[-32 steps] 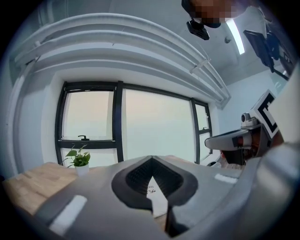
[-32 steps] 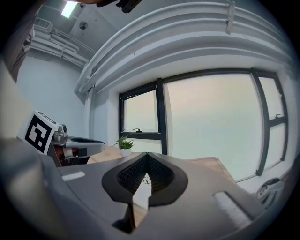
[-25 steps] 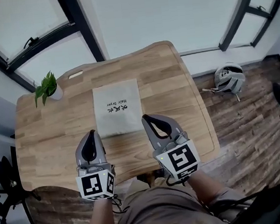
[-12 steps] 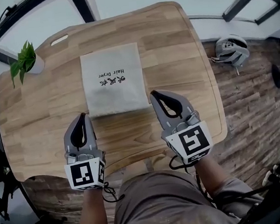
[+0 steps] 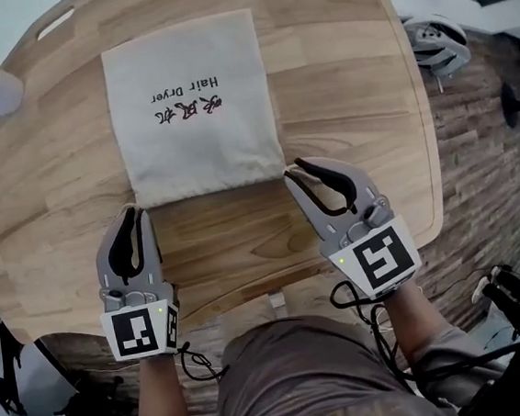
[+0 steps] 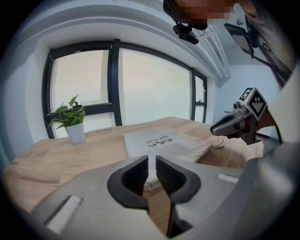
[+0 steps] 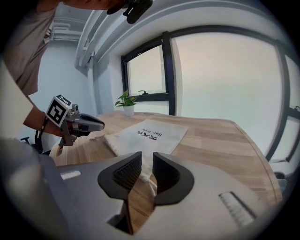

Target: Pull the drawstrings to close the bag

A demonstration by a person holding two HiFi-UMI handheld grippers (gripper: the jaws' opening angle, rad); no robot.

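You've dropped your right claw [image 5: 296, 168] and left claw [image 5: 131, 209] to the bag's [image 5: 194, 108] lower edge; right just cracked open, left slightly apart, both empty.

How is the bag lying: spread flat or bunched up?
Spread flat: the bag lies smooth on the table, print facing up.
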